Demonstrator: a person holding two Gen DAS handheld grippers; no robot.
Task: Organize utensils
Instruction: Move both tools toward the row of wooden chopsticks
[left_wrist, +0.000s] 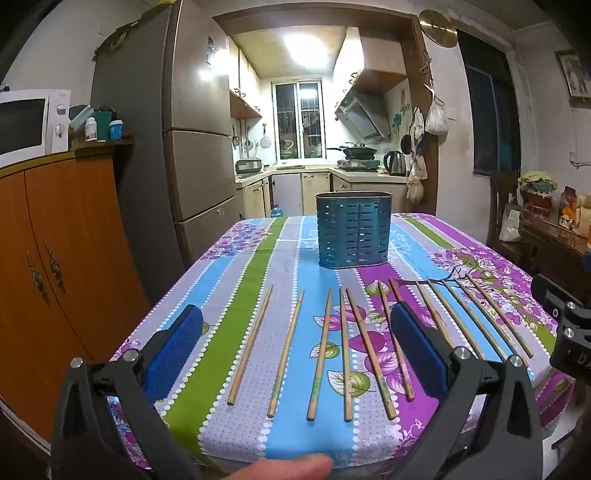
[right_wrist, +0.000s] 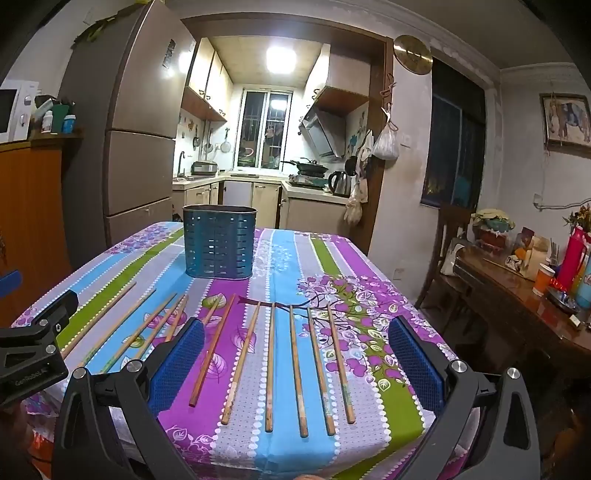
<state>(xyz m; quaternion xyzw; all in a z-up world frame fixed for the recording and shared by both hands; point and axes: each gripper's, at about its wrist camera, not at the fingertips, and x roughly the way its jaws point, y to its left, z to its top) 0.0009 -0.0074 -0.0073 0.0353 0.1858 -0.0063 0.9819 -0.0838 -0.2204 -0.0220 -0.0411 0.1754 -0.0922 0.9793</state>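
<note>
Several bamboo chopsticks lie in a row across the near half of the floral tablecloth, also seen as a row of chopsticks in the right wrist view. Behind them a blue slotted utensil holder stands upright and looks empty; the same holder shows at the left of the right wrist view. My left gripper hovers open above the near ends of the left-hand sticks. My right gripper hovers open over the right-hand sticks. Neither touches anything.
A wooden cabinet with a microwave stands left of the table, a tall fridge behind it. A cluttered wooden side table and a chair stand to the right. A fingertip shows at the bottom edge.
</note>
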